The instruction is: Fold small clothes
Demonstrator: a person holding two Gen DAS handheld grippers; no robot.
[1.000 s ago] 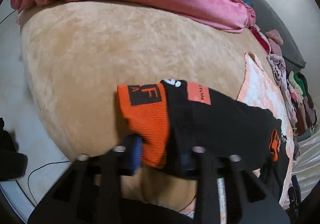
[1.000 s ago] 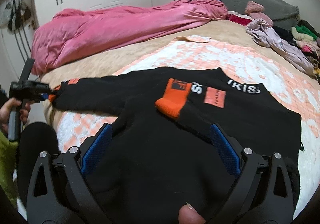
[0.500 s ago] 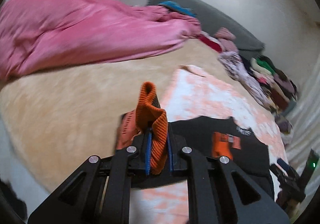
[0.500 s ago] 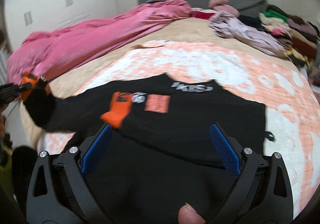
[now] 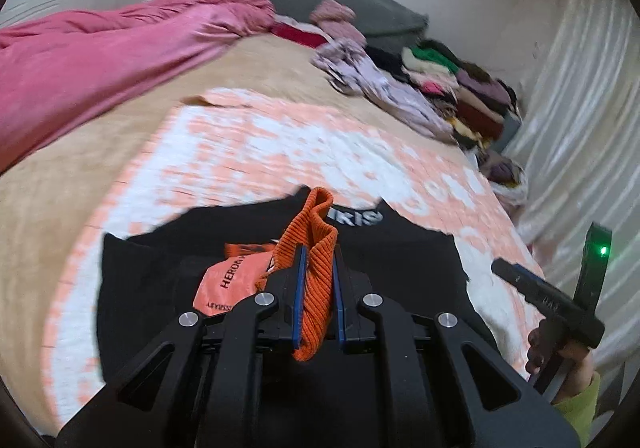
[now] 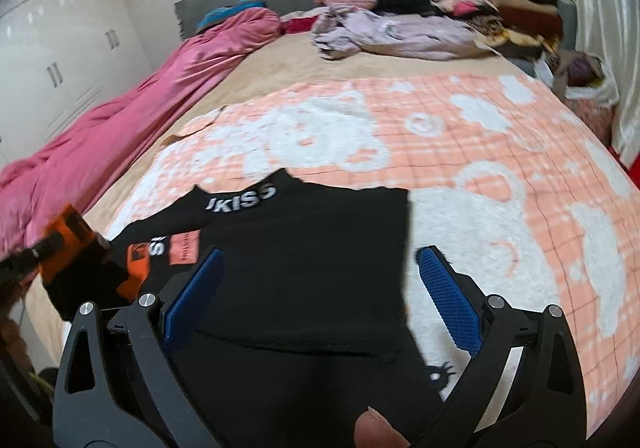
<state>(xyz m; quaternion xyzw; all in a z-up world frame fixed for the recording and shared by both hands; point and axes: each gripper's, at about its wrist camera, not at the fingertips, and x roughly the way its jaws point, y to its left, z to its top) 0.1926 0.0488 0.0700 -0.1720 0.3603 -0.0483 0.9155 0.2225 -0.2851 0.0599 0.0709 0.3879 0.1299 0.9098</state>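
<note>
Left gripper (image 5: 316, 288) jaws pinching ribbed orange knit cuff (image 5: 314, 248) over black printed sweatshirt (image 6: 304, 260) on peach-white quilt (image 6: 500, 175); right gripper (image 6: 320, 296), 4 o'clock, jaws spread w/ nothing between

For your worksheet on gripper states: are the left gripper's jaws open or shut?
Shut. In the left wrist view the left gripper has its blue pads pressed on both sides of the orange cuff, no gap visible.

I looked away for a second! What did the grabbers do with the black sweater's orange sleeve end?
The left gripper, shut on the orange cuff, lifted it off the tan bedspread and carried the sleeve across over the black sweater. The right gripper stayed open above the sweater, holding nothing.
</note>
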